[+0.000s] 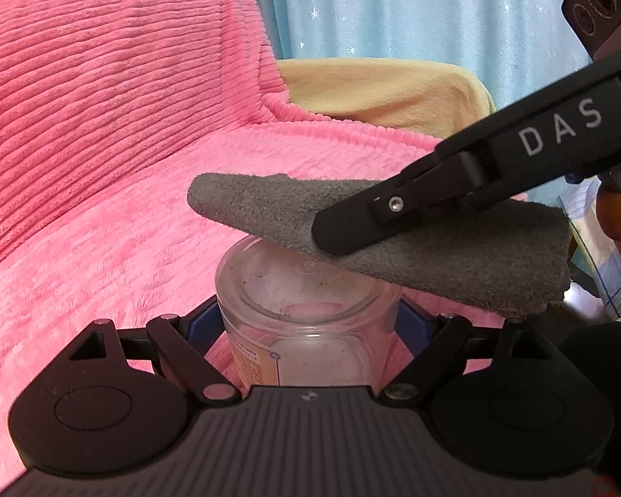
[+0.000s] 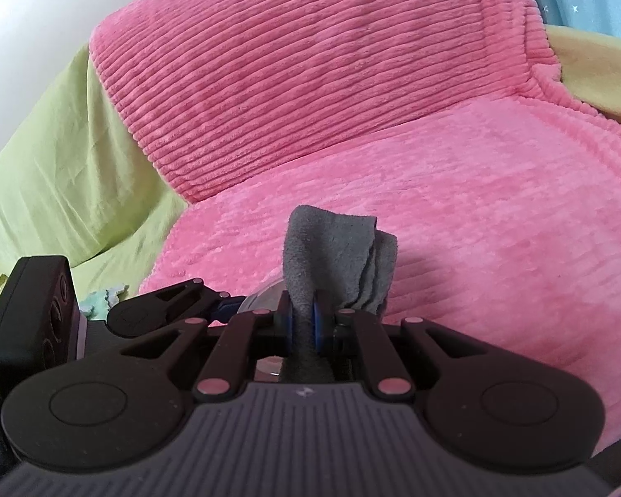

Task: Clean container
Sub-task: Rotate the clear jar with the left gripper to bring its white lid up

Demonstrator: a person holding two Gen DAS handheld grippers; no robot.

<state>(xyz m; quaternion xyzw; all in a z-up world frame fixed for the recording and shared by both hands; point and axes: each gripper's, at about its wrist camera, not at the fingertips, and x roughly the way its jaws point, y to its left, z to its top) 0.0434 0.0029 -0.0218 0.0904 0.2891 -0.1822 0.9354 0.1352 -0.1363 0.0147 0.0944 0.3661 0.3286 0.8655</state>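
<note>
Nearest the left wrist camera is the ribbed grey body of the left gripper (image 1: 310,323), its black linkage arms spread to either side of a clear jar (image 1: 306,314). Behind, from left to right, a pink ribbed blanket (image 1: 103,145) covers a cushion and the seat below it, a pale yellow cloth (image 1: 385,91) lies over something beyond, and a light blue curtain with small white stars (image 1: 414,8) hangs at the back. In the right wrist view a green sheet (image 2: 54,174) shows at far left of the pink blanket.

Across the jar's far end lies a folded grey cloth (image 1: 393,232), which hides part of its rim. The black arm of the right gripper (image 1: 354,232), marked DAS, comes in from the right and overlaps the cloth.

The jar is transparent with cloudy smears and small specks inside, and a printed label (image 1: 256,366) on its lower left side. It sits between the left fingers, which are closed on its sides, held above the blanket.

In the right wrist view the right gripper's blue-padded fingers (image 2: 318,323) are nearly together, pinching the grey cloth, whose folds stand up beyond them.
</note>
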